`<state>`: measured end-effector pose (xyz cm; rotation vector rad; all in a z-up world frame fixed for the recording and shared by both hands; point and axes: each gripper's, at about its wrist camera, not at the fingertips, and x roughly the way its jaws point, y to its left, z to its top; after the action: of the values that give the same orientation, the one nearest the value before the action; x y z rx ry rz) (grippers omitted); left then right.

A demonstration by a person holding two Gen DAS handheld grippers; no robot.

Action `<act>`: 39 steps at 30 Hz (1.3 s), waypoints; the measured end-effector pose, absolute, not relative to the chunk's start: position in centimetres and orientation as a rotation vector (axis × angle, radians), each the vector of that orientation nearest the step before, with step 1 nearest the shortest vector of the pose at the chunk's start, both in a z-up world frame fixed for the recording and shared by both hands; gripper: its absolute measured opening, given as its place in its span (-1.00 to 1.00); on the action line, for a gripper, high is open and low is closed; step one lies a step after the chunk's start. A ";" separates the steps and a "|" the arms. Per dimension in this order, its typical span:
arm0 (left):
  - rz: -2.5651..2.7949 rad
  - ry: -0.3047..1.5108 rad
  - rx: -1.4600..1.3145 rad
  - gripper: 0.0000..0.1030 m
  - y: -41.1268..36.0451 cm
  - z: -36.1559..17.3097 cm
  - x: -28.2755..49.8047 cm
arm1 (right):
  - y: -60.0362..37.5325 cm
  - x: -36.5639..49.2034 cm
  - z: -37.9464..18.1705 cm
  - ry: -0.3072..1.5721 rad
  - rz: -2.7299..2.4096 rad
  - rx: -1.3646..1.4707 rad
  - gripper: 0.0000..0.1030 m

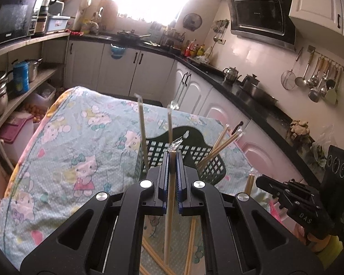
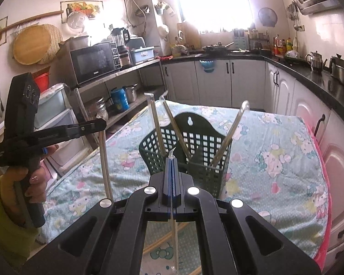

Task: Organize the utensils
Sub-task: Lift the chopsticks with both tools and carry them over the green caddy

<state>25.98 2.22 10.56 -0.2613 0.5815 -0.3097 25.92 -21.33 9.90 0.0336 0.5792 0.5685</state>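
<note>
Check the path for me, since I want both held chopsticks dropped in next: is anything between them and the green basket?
Nothing visible blocks either path. The left gripper and right gripper each clamp a wrapped chopstick, with only open tablecloth before the green basket. Chopsticks already standing in it lean across its openings, so aim between them.

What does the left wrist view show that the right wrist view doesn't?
Left wrist only: the utensil rail with ladles and a strainer on the right wall, and the range hood's front.

Right wrist only: the round wooden board hung on the left wall, the fruit picture, and the left hand-held gripper shut on a pair of wrapped chopsticks.

Both: the green basket on the cartoon cloth, wrapped chopsticks standing in it, microwave, bright window.
</note>
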 end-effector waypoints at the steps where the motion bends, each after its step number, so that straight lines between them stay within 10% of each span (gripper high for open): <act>1: -0.311 0.576 -0.257 -0.98 2.2 10.8 26.1 | -21.3 26.0 10.3 0.571 0.568 0.035 -0.99; 39: -0.200 0.266 -0.166 -0.98 -1.3 17.9 32.6 | -20.8 34.2 20.0 0.279 0.480 0.079 -0.99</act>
<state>32.64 -1.28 17.93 -0.1658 0.2655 -0.1996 34.25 -20.83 20.04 0.0787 0.2793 0.4802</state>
